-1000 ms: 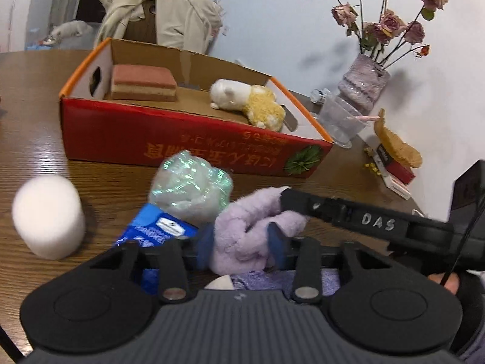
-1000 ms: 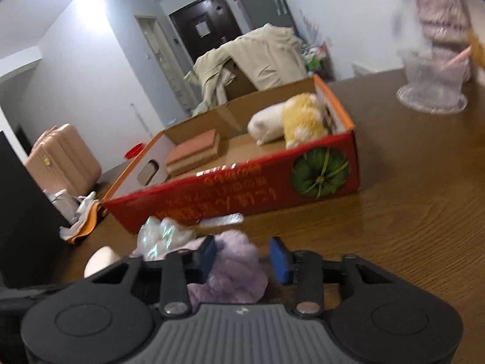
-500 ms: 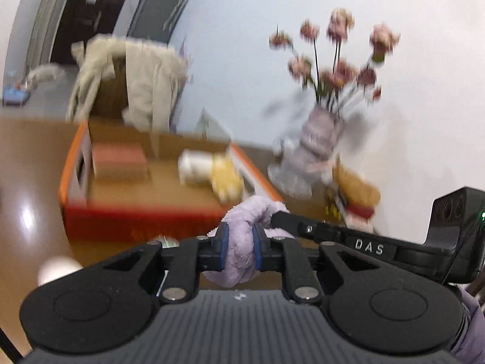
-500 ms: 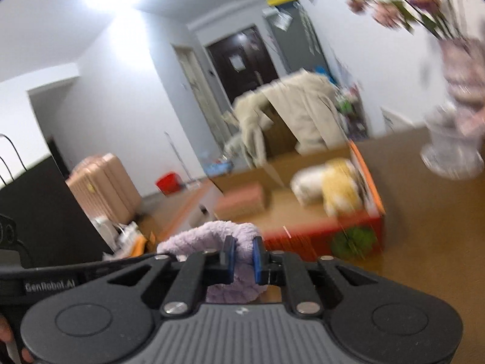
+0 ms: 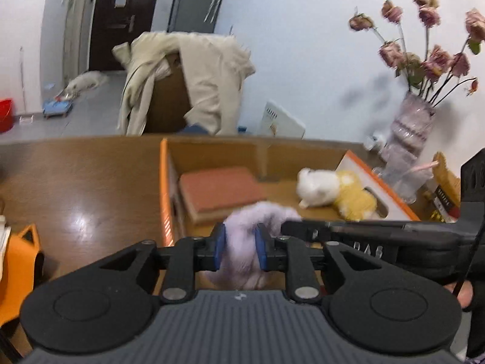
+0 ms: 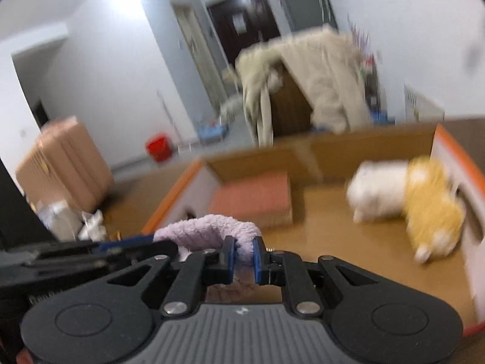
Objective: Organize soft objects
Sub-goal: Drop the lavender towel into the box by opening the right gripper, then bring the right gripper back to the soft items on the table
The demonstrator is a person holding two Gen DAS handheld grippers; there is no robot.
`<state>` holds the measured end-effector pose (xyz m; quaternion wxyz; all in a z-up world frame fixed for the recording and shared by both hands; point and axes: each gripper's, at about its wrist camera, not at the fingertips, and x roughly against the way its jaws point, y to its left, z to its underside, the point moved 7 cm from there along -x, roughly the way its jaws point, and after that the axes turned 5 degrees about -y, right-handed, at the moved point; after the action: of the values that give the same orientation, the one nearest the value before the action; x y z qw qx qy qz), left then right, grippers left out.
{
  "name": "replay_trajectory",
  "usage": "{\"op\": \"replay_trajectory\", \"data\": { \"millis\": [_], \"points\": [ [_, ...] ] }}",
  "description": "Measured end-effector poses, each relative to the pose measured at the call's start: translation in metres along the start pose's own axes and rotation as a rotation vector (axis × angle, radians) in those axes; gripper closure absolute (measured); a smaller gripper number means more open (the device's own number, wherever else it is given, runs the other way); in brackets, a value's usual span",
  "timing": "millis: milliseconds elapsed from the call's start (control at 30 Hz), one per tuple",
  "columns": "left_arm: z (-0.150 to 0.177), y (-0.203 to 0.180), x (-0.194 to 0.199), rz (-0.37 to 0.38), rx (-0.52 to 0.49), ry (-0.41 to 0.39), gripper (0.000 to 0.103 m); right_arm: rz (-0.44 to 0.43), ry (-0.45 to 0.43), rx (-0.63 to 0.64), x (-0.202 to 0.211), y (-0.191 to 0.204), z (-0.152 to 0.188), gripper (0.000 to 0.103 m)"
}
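Since a second ago we have lifted the lilac towel off the table and carried it over the cardboard box, which now fills both views. Our left gripper pinches one end of it between its blue pads, the jaws easing open a little with the cloth still pressed between them. Our right gripper is in the same state on the other end, the towel arching between the two.

Inside the box, the red-brown cushion lies toward the far left corner and the white-and-yellow plush toy against the right wall.

We judge the risk to be an uneven release: if one side lets go first, the towel could swing and drape over the near wall, or land on the plush toy.

Beyond the box lies the brown table, with a vase of dried roses at its right edge. Farther back, a chair draped in a beige coat, a dark door and a pink suitcase.
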<state>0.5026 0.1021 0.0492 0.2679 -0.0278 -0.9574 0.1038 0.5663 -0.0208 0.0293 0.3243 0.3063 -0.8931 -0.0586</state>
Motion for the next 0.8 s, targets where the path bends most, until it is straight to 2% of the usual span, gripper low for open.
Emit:
{"op": "replay_trajectory", "data": {
  "millis": [100, 233, 400, 467, 600, 733, 800],
  "points": [
    [0.004, 0.01, 0.017, 0.022, 0.034, -0.029, 0.061, -0.026, 0.028, 0.028, 0.003, 0.009, 0.01, 0.083],
    [0.006, 0.013, 0.042, 0.029, 0.035, -0.051, 0.06, -0.026, 0.017, 0.053, 0.027, 0.014, 0.005, 0.07],
    [-0.006, 0.014, 0.081, -0.008, 0.045, -0.084, 0.06, 0.032, -0.072, 0.087, 0.082, 0.016, -0.016, 0.067],
    [-0.009, 0.01, 0.104, -0.007, 0.039, -0.113, 0.056, 0.052, -0.117, 0.11, 0.106, 0.017, -0.027, 0.065],
    [-0.004, -0.008, 0.157, -0.027, 0.007, -0.194, 0.048, 0.069, -0.218, 0.163, 0.172, 0.03, -0.032, 0.057],
    [0.022, -0.032, 0.207, -0.005, -0.005, -0.26, 0.035, 0.039, -0.297, 0.162, 0.236, 0.047, -0.016, 0.046],
    [0.039, -0.043, 0.227, 0.018, 0.001, -0.274, 0.03, 0.015, -0.325, 0.121, 0.263, 0.055, -0.001, 0.045]
  ]
}}
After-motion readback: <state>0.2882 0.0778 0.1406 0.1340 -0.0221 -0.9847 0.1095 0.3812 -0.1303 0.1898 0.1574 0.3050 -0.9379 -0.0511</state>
